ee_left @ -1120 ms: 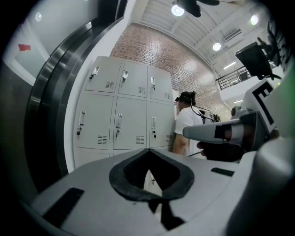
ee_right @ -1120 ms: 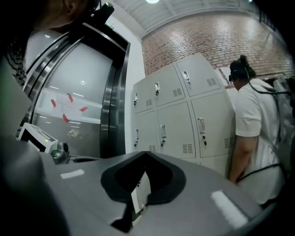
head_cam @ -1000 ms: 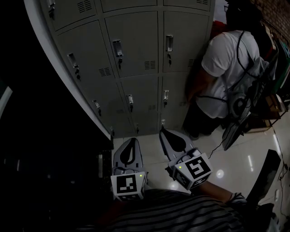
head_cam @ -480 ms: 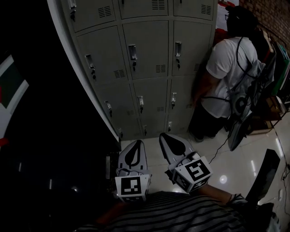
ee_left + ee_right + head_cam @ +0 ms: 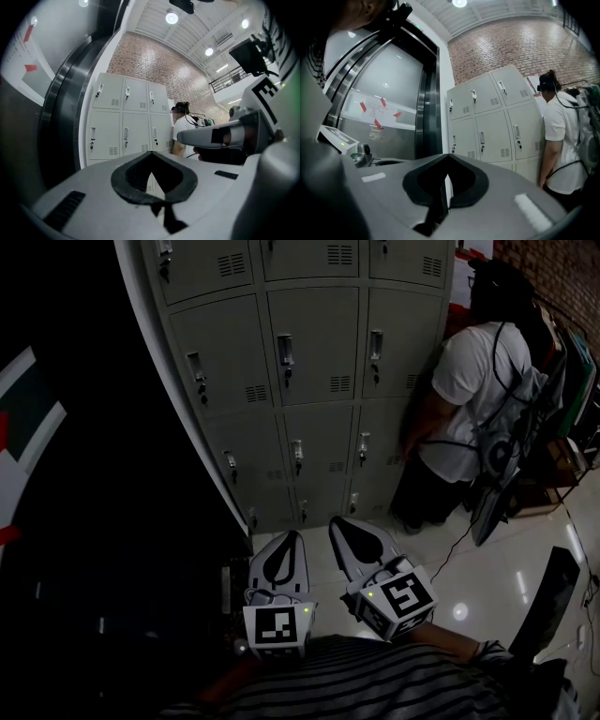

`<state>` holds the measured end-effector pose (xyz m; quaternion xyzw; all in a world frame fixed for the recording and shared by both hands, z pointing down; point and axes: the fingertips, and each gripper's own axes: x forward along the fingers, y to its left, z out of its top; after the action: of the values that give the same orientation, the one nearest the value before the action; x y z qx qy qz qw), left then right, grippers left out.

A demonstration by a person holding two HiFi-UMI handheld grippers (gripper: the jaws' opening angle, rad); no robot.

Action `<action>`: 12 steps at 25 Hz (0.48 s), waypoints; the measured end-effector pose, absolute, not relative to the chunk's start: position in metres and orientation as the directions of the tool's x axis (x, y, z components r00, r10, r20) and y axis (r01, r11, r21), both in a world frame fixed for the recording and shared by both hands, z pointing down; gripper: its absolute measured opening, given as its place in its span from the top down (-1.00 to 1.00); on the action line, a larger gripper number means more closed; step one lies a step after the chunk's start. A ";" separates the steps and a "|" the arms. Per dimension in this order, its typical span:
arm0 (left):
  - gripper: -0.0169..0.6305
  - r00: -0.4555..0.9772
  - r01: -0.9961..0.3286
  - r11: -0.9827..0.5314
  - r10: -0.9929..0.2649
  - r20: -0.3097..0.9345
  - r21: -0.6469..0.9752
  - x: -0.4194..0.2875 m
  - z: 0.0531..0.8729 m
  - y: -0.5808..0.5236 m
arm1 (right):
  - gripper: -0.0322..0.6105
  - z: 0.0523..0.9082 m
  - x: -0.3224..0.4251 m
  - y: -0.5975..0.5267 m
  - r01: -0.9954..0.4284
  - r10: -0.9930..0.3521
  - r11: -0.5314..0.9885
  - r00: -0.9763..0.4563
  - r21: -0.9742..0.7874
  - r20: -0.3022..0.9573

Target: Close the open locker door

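Note:
A grey bank of lockers (image 5: 309, 343) stands ahead, also seen in the left gripper view (image 5: 124, 117) and the right gripper view (image 5: 492, 122). Every door that shows sits flush, each with a handle and vent slots; I see none standing open. A person hides the bank's right edge. My left gripper (image 5: 289, 533) and right gripper (image 5: 335, 519) hang side by side low over the floor, well short of the lockers. Both are shut with nothing between their jaws, as the left gripper (image 5: 151, 153) and right gripper (image 5: 449, 155) show in their own views.
A person in a white shirt (image 5: 478, 381) stands against the lockers' right side, wearing cables and gear. A dark steel door frame (image 5: 426, 108) runs along the lockers' left. The glossy tiled floor (image 5: 487, 568) lies between me and the lockers. A dark slanted panel (image 5: 548, 606) leans at lower right.
The lockers have slid rightward and a little down in the head view as it turned. Both grippers kept their places side by side and stayed shut.

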<state>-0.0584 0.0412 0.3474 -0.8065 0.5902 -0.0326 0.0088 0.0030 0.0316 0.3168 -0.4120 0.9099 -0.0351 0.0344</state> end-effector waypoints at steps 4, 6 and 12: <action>0.93 0.311 -0.948 -0.313 -0.950 0.038 -0.052 -0.059 0.348 0.040 | 0.90 0.318 0.001 0.031 -0.751 -0.755 0.655 -0.655 -0.086 -0.031; 0.93 0.317 -0.946 -0.318 -0.948 0.038 -0.055 -0.058 0.349 0.038 | 0.90 0.320 0.000 0.031 -0.750 -0.754 0.656 -0.657 -0.090 -0.024; 0.93 0.325 -0.944 -0.327 -0.945 0.040 -0.048 -0.052 0.352 0.034 | 0.90 0.324 0.004 0.025 -0.753 -0.755 0.655 -0.655 -0.059 -0.027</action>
<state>-0.0516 0.0335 0.3518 -0.8140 0.5800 -0.0303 0.0077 0.0037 0.0249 0.3239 -0.4146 0.9094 -0.0214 0.0247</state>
